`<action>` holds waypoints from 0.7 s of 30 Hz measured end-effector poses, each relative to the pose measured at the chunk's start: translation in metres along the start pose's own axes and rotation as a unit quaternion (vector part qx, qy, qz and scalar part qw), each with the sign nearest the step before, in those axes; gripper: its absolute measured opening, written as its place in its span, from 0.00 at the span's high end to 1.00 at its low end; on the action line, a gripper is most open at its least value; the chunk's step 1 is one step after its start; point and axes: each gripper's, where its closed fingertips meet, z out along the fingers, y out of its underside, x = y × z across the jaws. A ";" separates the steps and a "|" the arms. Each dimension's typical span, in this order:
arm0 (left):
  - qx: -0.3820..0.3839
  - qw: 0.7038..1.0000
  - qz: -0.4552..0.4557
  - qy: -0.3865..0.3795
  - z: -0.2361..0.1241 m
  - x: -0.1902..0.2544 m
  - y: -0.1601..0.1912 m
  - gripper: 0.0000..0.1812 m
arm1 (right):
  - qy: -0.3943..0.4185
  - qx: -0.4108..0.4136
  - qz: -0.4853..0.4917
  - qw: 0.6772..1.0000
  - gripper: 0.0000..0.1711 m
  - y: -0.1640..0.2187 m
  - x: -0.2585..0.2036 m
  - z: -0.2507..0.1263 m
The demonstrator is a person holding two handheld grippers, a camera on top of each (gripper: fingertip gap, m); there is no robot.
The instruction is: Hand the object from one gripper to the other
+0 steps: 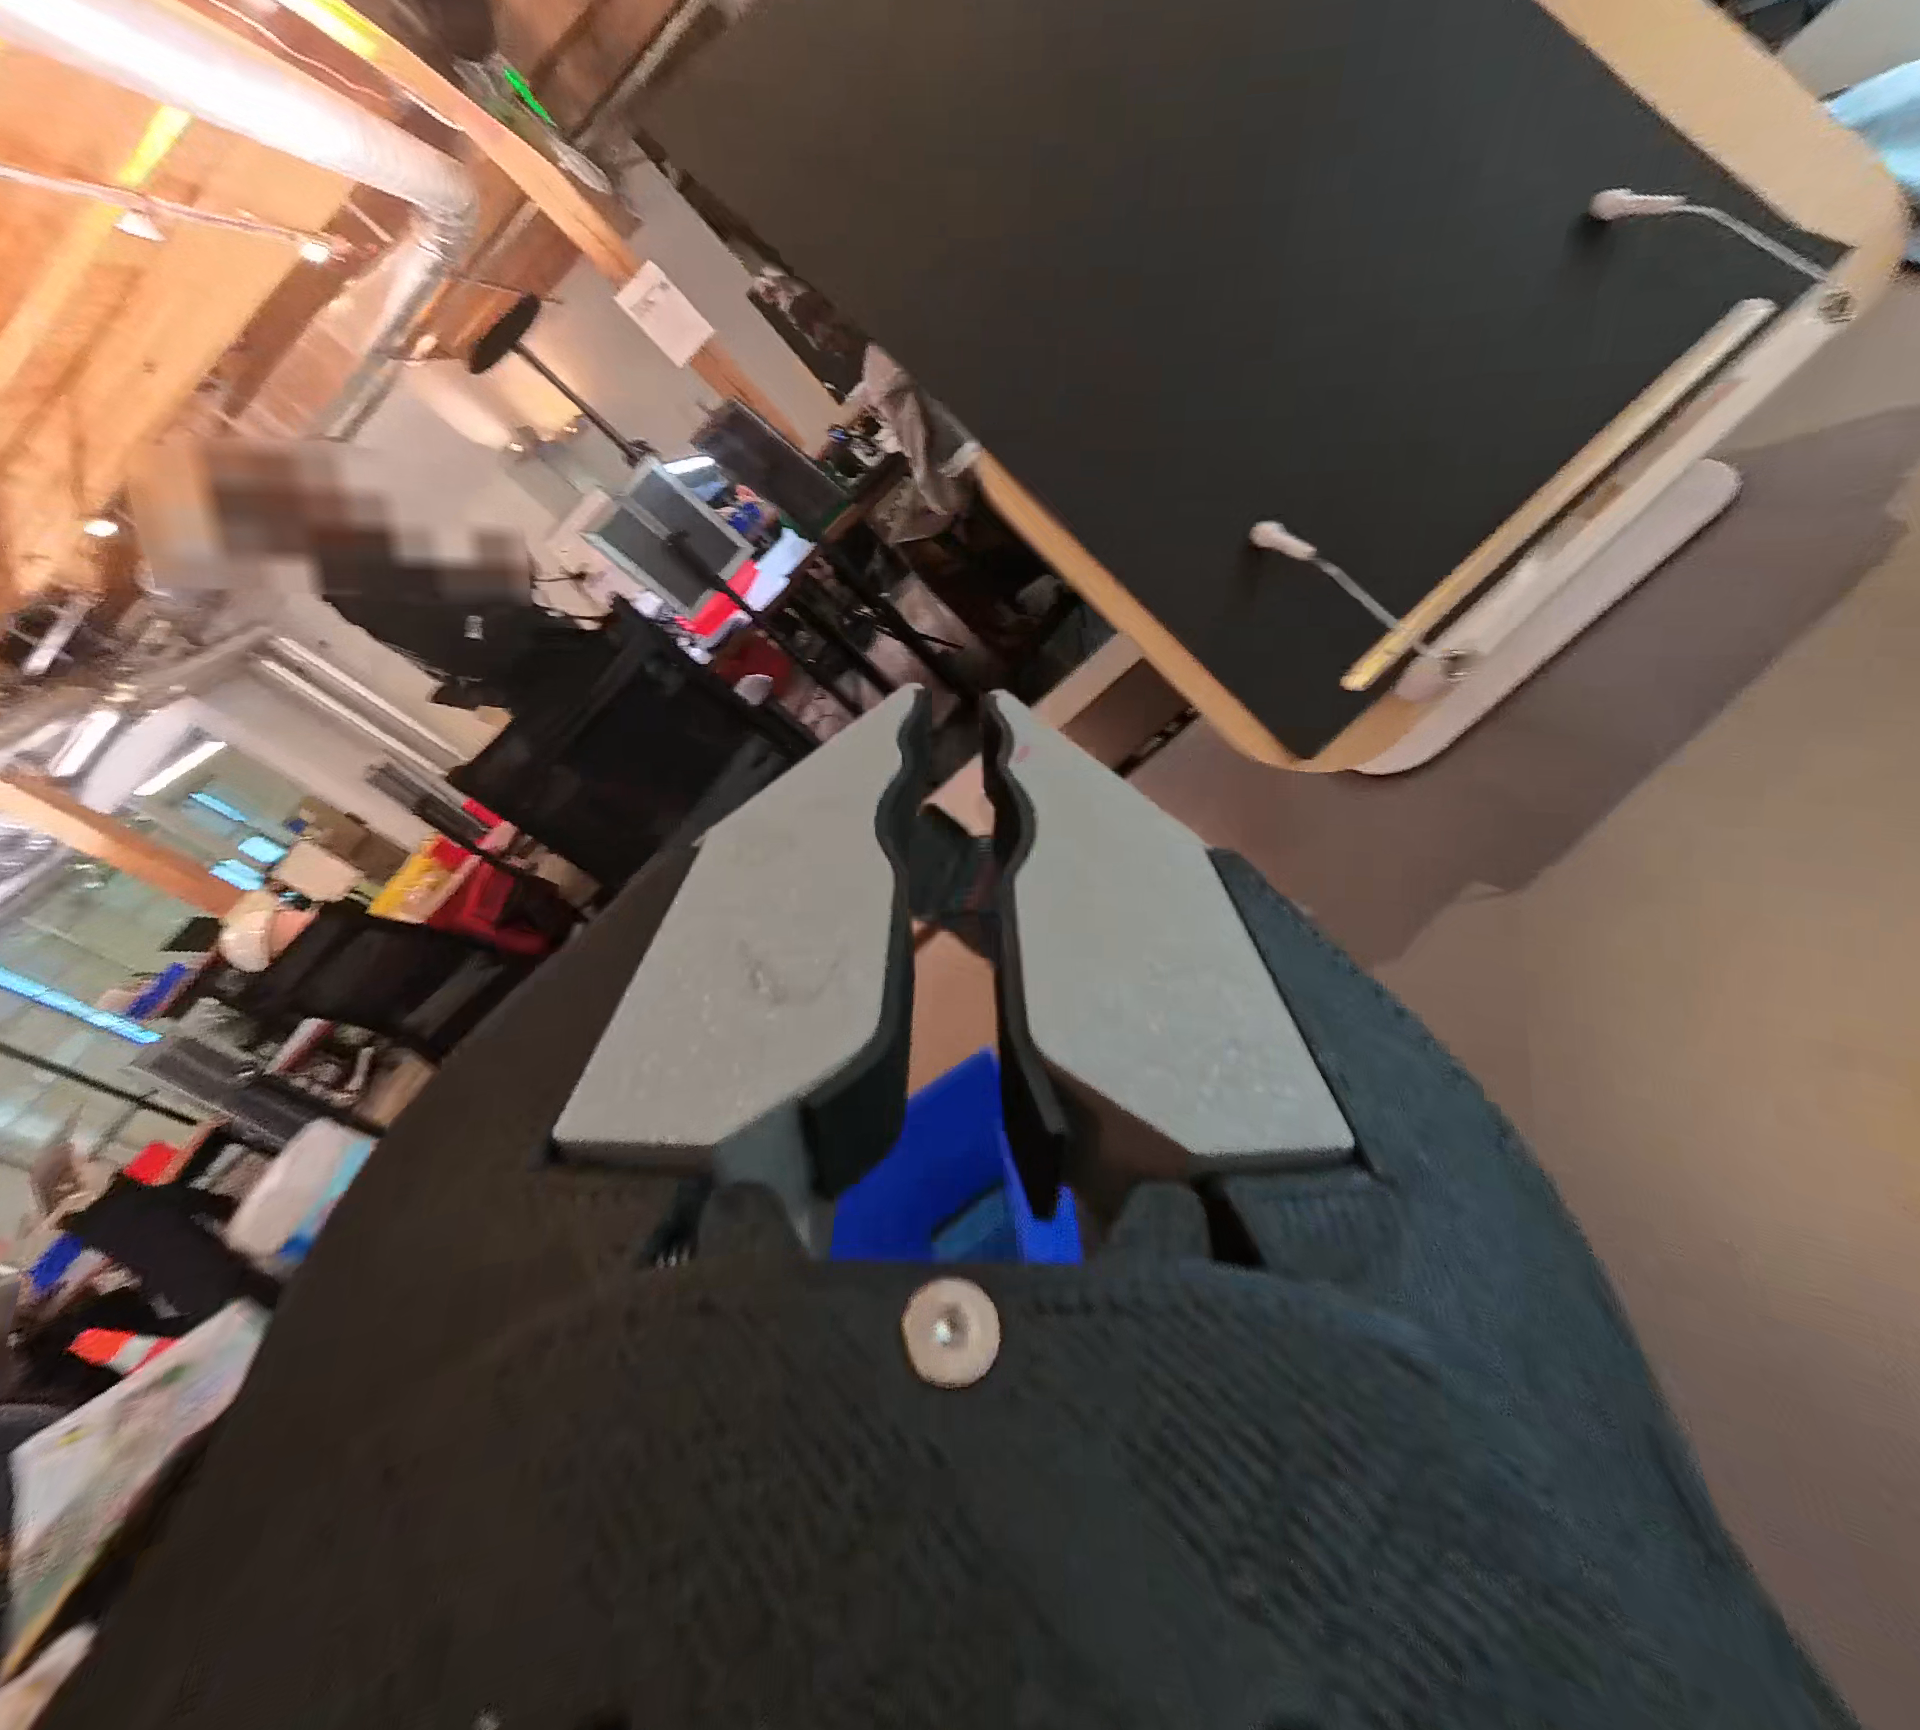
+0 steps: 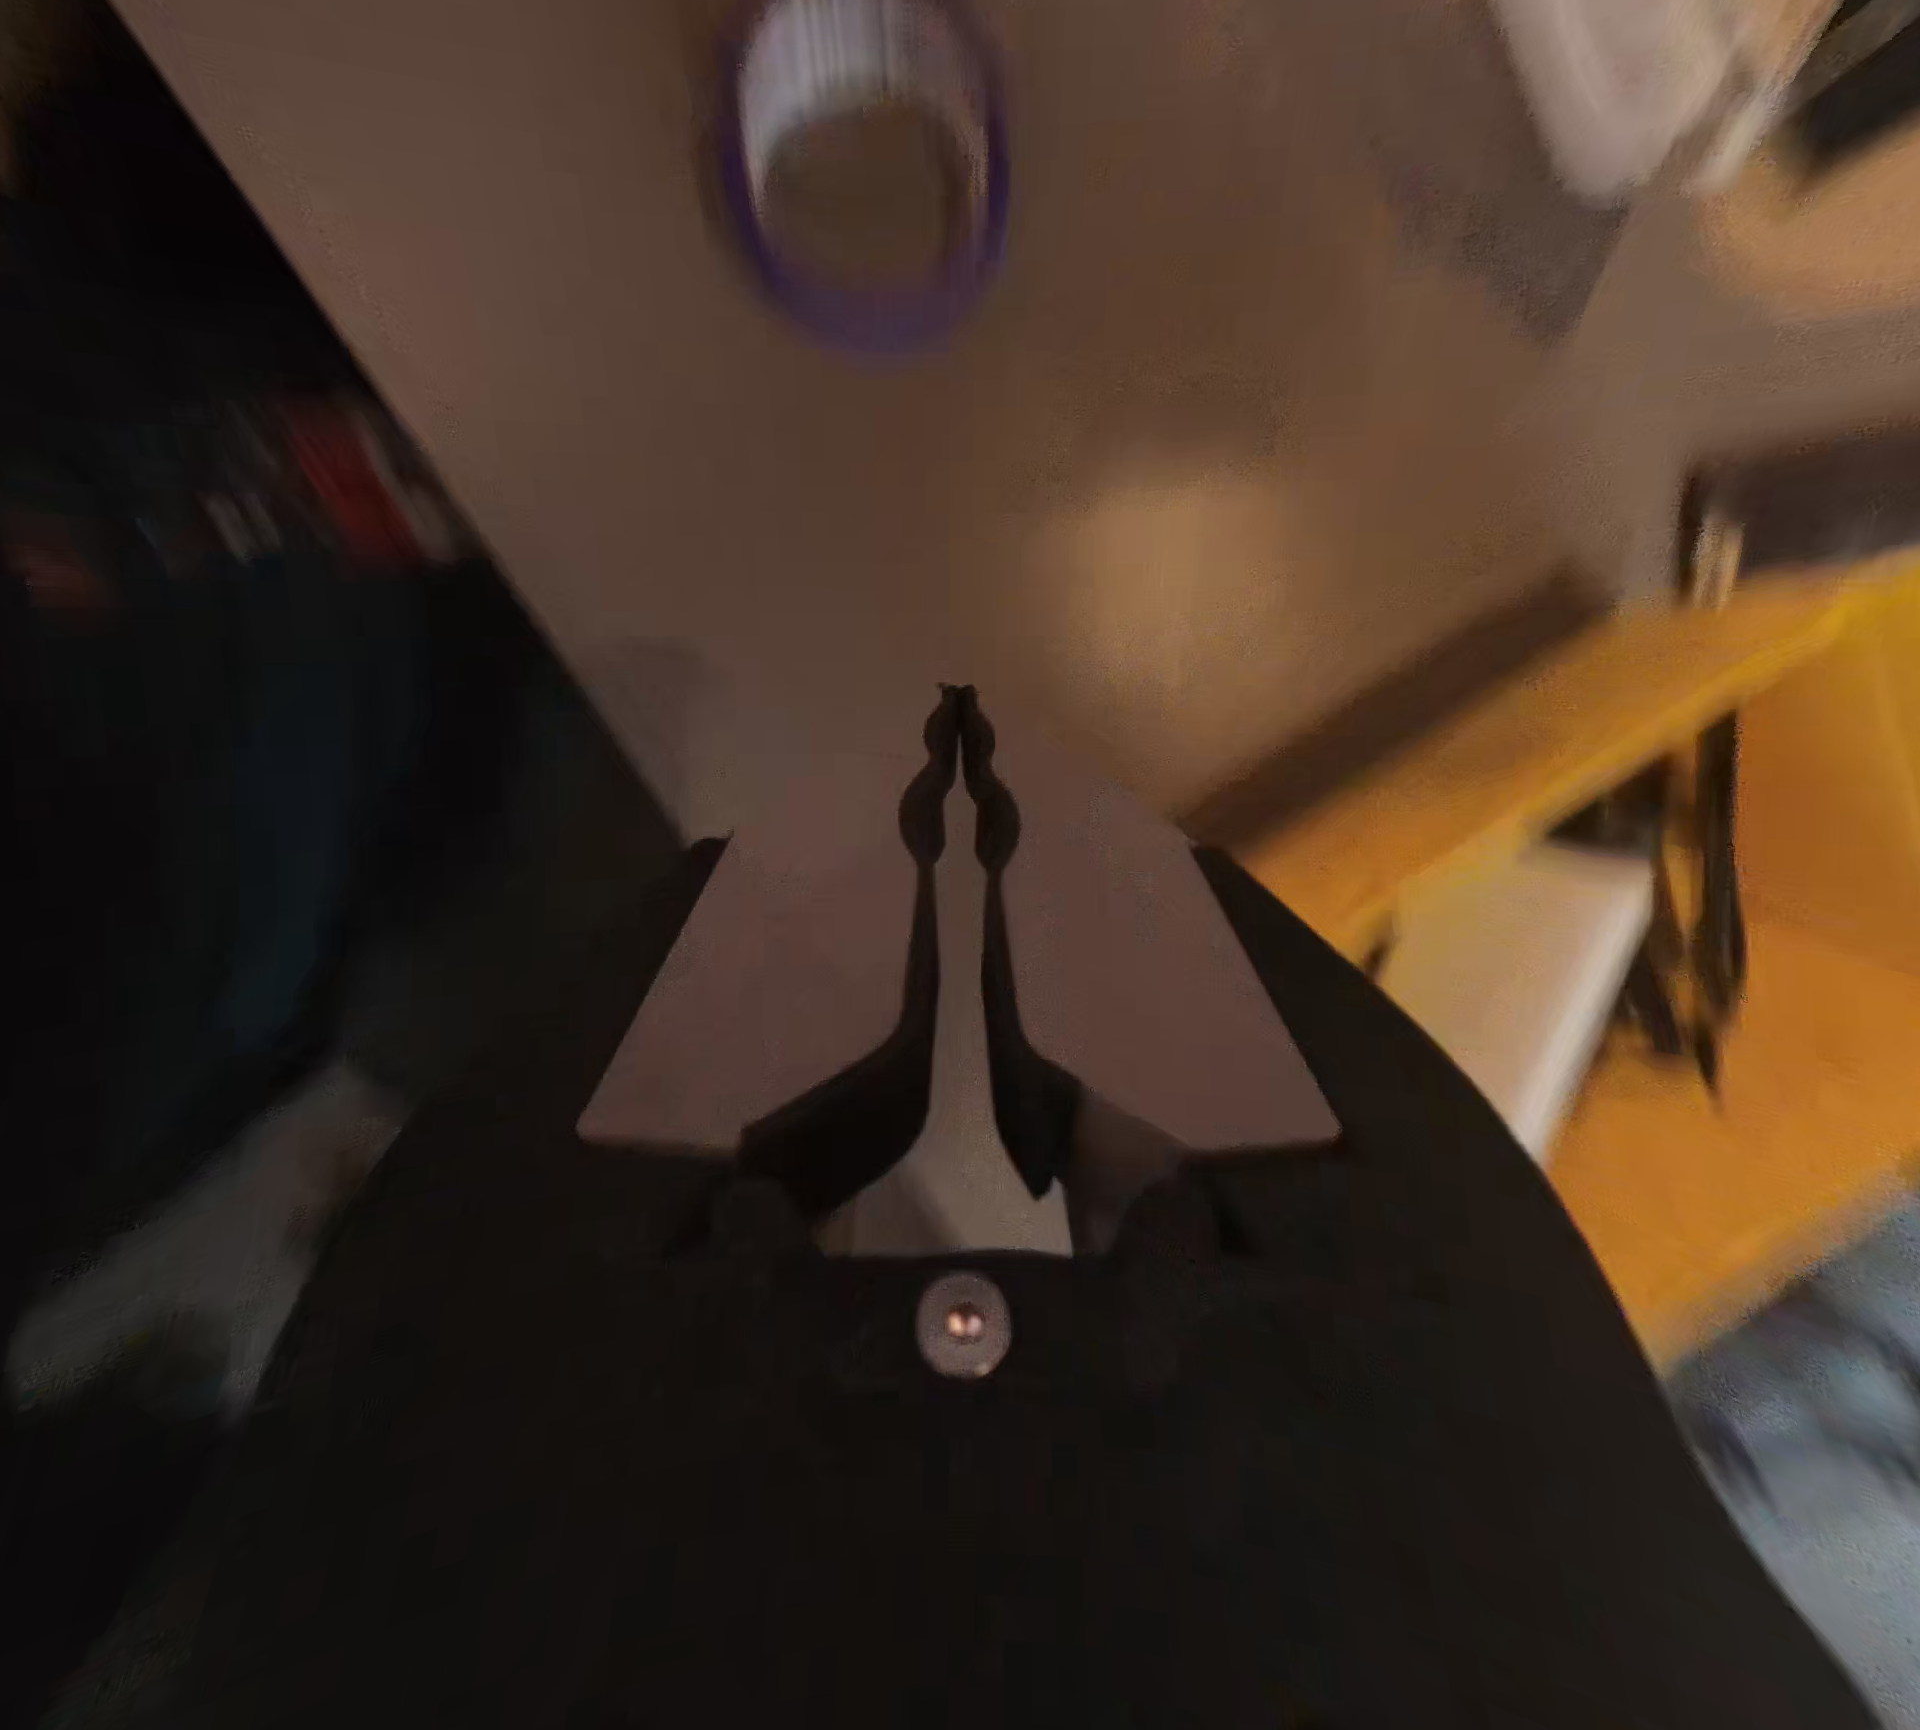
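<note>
In the right wrist view, a blurred ring-shaped object [image 2: 862, 153] with a white inside and a purple rim lies on the tan table [image 2: 1195, 433], well ahead of my right gripper [image 2: 958, 693]. That gripper is shut, its fingertips touch, and nothing shows between them. In the left wrist view, my left gripper [image 1: 954, 714] is raised and tilted. Its grey fingers [image 1: 790, 932] stand a narrow slit apart, with only background showing through the slit. The ring does not show in this view. Neither gripper shows in the other's view.
A black board with a light wooden edge [image 1: 1195, 226] and white cables [image 1: 1340, 579] lies on the brown table [image 1: 1662, 953]. A blue thing [image 1: 956, 1161] sits under the left gripper. A person stands far left. Yellow wooden furniture [image 2: 1714, 849] is at right. The table edge runs diagonally at left [image 2: 436, 485]. There is about 35 centimeters between the tips of the two grippers.
</note>
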 end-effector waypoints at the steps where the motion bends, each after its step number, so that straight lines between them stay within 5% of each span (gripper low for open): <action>1: 0.001 1.000 -0.002 0.012 0.004 0.013 -0.002 0.96 | -0.016 0.117 0.009 0.993 1.00 -0.044 -0.005 -0.006; 4: 0.011 0.999 0.012 0.029 0.013 0.049 -0.017 1.00 | -0.083 0.314 0.010 0.946 1.00 -0.138 -0.033 -0.025; 8: -0.003 0.999 0.039 0.016 0.021 0.057 -0.027 1.00 | -0.049 0.322 -0.028 0.945 1.00 -0.190 -0.043 -0.024; 12: 0.005 1.000 0.014 -0.002 -0.002 0.031 -0.013 1.00 | 0.019 0.150 -0.051 0.987 1.00 -0.097 -0.044 0.015; 14: -0.008 1.000 0.015 0.025 -0.016 0.043 0.004 1.00 | 0.031 0.179 -0.073 0.981 1.00 -0.076 -0.049 0.039; 19: -0.032 0.983 -0.045 0.177 -0.052 0.116 0.043 0.85 | -0.078 0.192 -0.031 0.978 0.53 -0.067 -0.060 0.130; 21: -0.036 0.975 -0.075 0.205 -0.060 0.133 0.054 0.82 | -0.100 0.152 -0.038 0.983 0.49 -0.069 -0.063 0.170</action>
